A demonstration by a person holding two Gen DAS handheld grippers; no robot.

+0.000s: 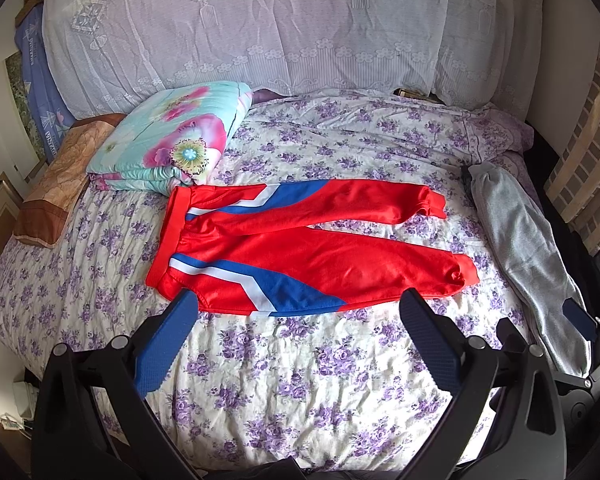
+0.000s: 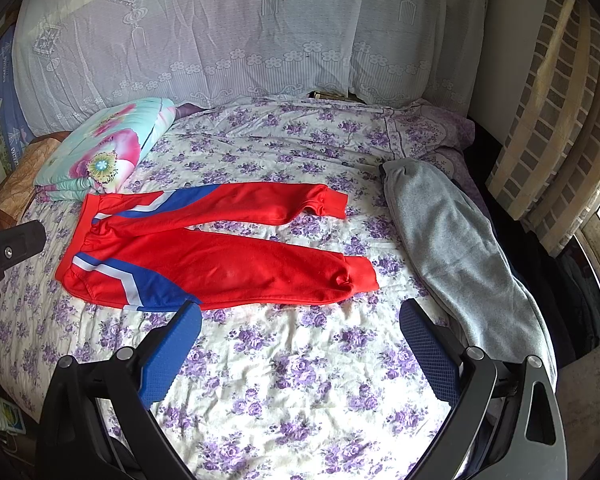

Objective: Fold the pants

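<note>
Pants (image 1: pixel 300 240) beyond both spread jaws

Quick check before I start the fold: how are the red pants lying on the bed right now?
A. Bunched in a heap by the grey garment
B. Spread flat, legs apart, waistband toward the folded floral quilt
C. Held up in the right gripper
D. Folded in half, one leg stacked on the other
B: the red pants lie flat with both legs apart, waistband end near the floral quilt; the left gripper and right gripper are open, holding nothing.

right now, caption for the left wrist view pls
Open left gripper hovers over red pants spread flat on floral bed.
</note>
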